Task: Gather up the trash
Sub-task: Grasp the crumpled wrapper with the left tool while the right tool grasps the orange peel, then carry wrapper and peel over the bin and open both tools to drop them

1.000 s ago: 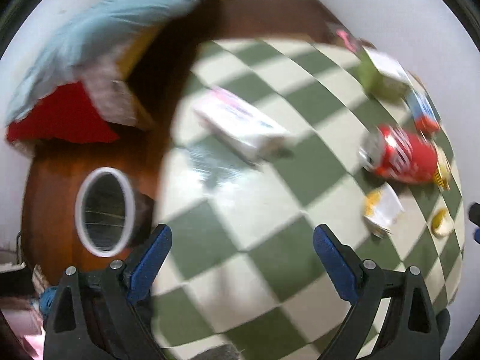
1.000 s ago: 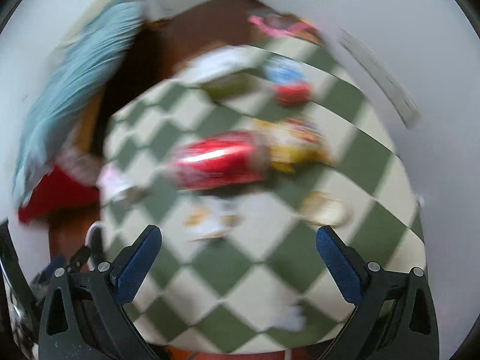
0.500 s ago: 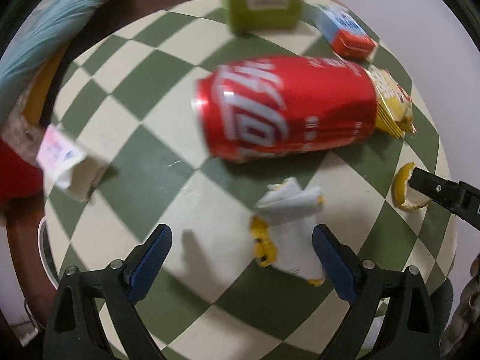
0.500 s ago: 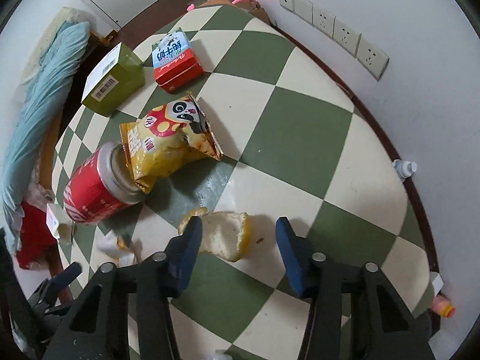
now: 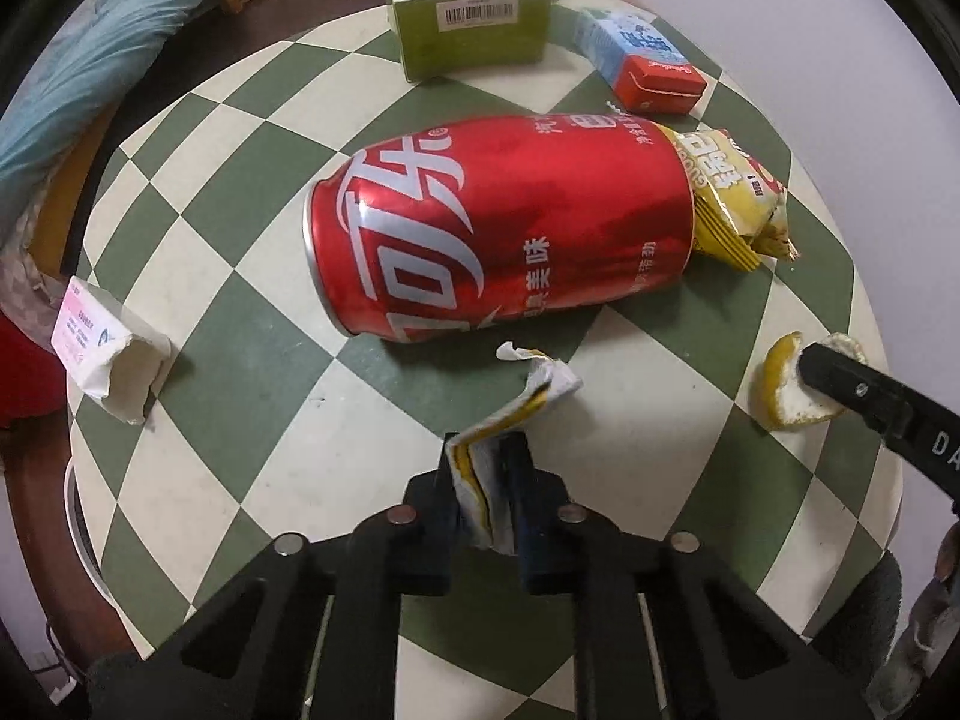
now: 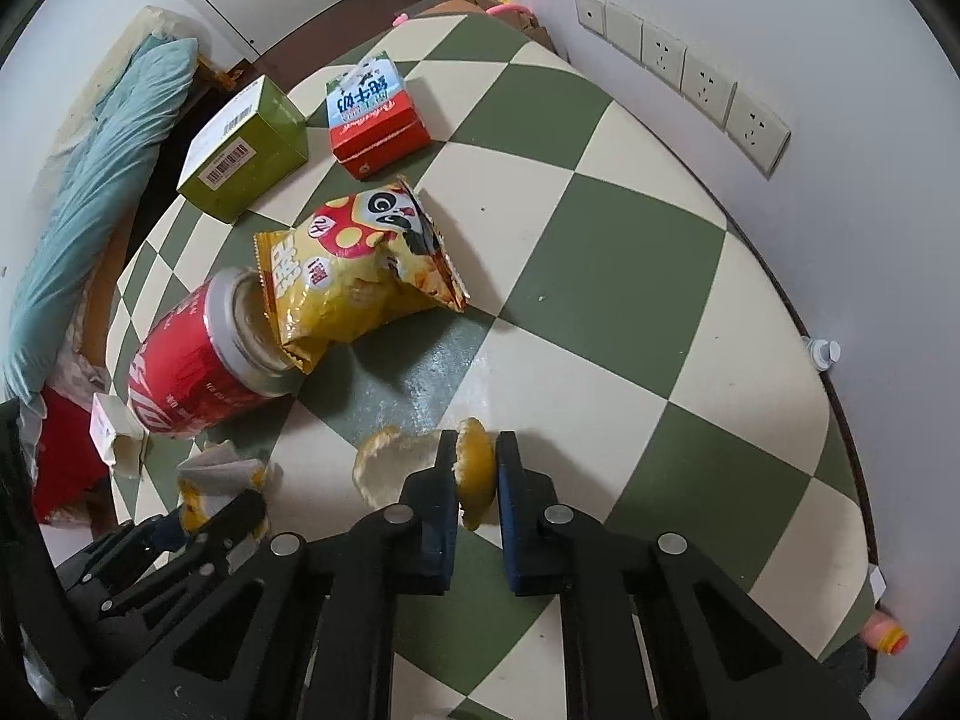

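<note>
My left gripper [image 5: 485, 468] is shut on a crumpled white and yellow wrapper [image 5: 522, 402] lying on the green and cream checked table [image 5: 270, 360]. My right gripper [image 6: 475, 462] is shut on a yellow citrus peel [image 6: 474, 468]; the peel also shows in the left wrist view [image 5: 786, 390]. A red cola can [image 5: 498, 228] lies on its side just beyond the wrapper, its far end against a yellow snack bag [image 6: 360, 264].
A green box [image 5: 468, 18] and a red and blue milk carton [image 5: 642, 60] stand at the far side. A torn white and pink box [image 5: 102, 348] lies at the left edge. A white bin rim [image 5: 78, 516] shows below the table's left edge. Wall sockets [image 6: 678, 72] line the right.
Both grippers moved down onto the table and closed: the left one onto the crumpled wrapper, the right one onto the citrus peel. The can now looks much nearer.
</note>
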Tool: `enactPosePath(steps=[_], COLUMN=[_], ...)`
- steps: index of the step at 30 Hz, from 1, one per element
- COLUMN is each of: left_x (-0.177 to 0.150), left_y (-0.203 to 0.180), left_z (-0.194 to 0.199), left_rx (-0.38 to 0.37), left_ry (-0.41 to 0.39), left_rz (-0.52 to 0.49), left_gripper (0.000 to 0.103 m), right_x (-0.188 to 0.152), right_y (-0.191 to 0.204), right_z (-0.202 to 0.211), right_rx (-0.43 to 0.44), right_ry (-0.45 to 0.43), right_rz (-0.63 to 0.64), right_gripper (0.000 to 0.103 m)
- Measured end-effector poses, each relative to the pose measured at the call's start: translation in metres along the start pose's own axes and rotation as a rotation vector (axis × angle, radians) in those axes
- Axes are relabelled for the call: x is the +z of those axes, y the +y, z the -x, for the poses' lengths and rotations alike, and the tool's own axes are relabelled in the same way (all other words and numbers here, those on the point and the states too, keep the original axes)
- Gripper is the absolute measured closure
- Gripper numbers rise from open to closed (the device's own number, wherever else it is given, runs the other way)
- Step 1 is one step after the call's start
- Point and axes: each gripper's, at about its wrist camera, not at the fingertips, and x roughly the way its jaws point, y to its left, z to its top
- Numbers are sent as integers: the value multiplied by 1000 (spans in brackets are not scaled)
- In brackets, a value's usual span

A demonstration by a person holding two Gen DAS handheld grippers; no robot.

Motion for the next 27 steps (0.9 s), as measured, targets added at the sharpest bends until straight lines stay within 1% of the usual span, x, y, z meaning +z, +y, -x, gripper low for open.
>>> enactPosePath(steps=[7, 12, 14, 17, 20, 23, 25, 27], left_x=[-20, -26, -31, -36, -37, -37, -28, -30], left_y=[-2, 4, 6, 26, 55, 82, 99, 114], left_z=[21, 47, 62, 86, 115, 143, 152, 169], left_rx=[6, 16, 28, 27, 28, 31, 32, 40], left_ry=[-34, -85, -118, -156, -202, -249, -276, -308], left_rz=[4, 18, 23, 40, 64, 97, 125, 152], left_gripper=[97, 97, 97, 97, 97, 97, 97, 97], right_x=[-3, -7, -9, -13, -16, -17, -17, -16], right_y=[2, 7, 10, 18, 31, 53, 73, 94], right_z=[17, 29, 35, 49, 67, 87, 101, 113], right_rx=[7, 20, 26, 46, 74, 107, 131, 153], right_ry=[-30, -45, -54, -73, -96, -122, -140, -155], right_rz=[15, 25, 32, 44, 68, 103, 133, 158], right_gripper=[92, 92, 92, 92, 92, 92, 92, 92])
